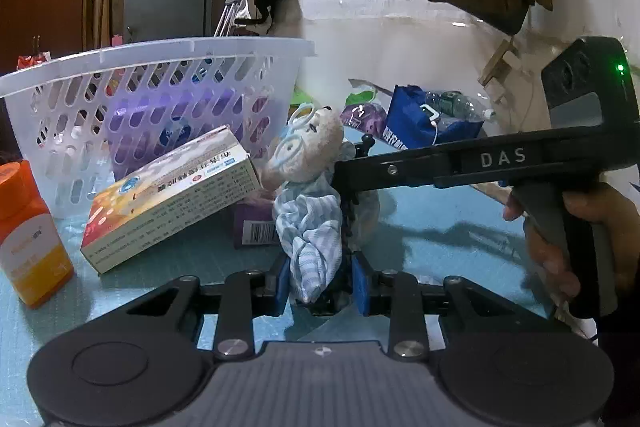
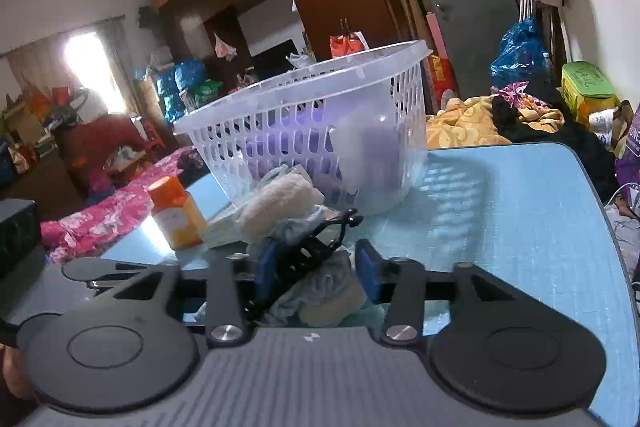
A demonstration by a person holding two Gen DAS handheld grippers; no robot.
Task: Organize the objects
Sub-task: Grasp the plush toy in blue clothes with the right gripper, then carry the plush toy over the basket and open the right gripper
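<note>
The left gripper (image 1: 319,285) had its blue pads (image 1: 280,283) pinched on the striped cloth at the bottom of the teddy bear (image 1: 310,155), so the bear stood propped up right in front of it instead of flopping onto the blue table (image 1: 440,235). My guess is that low hold was there to steady it while the other tool worked.

The right gripper (image 2: 316,269) came in from the left gripper's right side, reaching across the bear's back. Its fingers sat either side of the bear's cloth and a black hair claw clip (image 2: 316,239), but with a visible gap on the right pad — I honestly couldn't tell whether it was clamping anything or just straddling it.

Just beyond the bear, a medicine box (image 1: 172,195) leaned tilted against the white basket (image 1: 160,99), probably just dumped there rather than placed. An orange bottle (image 1: 30,231) stood off to the left gripper's left, partly cut off by the frame edge.

Hard to make out: what's inside the basket (purple and blue shapes through the slots, nothing clear), a purple packet under the box with mostly its barcode showing, and whether the clip was attached to the bear — the fingers hid that.
</note>
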